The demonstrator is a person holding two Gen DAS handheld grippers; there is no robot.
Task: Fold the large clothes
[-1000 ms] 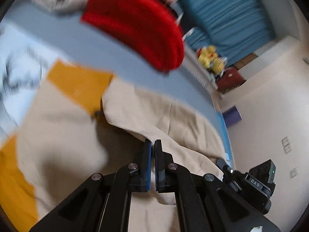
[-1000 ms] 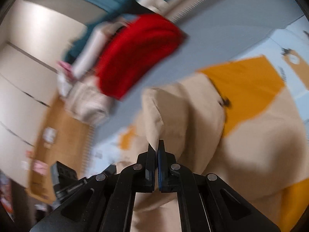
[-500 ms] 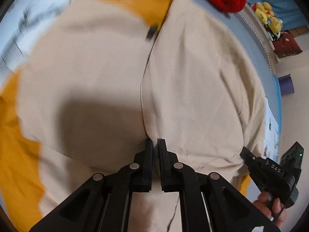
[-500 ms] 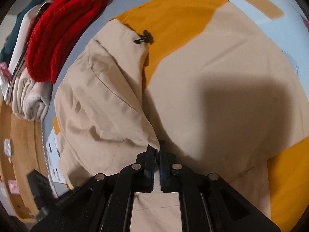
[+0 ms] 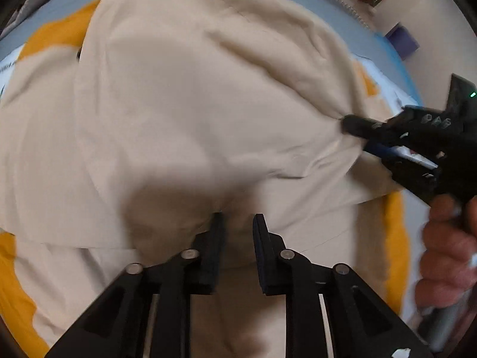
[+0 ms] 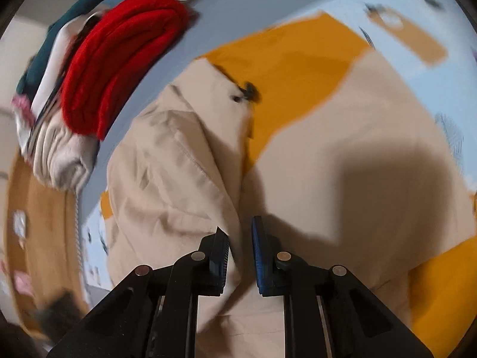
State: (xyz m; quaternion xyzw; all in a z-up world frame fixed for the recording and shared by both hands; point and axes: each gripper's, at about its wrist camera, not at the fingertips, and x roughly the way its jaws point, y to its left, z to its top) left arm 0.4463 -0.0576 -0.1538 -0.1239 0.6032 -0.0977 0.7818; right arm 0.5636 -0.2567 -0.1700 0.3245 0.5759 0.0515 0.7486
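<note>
Beige-and-orange jacket (image 6: pixel 342 155) on pale-blue bedsheet (image 6: pixel 256 9), both tongs just parting, red knit (image 6: pixel 119 59) beside.

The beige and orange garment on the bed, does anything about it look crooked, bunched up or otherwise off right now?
Nothing looks damaged. The folded-over beige flap of the garment lies rumpled, with creases running toward the right gripper, not flat. Both grippers' jaws have just been opening, the left gripper with cloth between its fingers.

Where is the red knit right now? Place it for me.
In the right wrist view the red knit lies at upper left on a stack of folded clothes, on the grey cover just beyond the beige garment.
</note>
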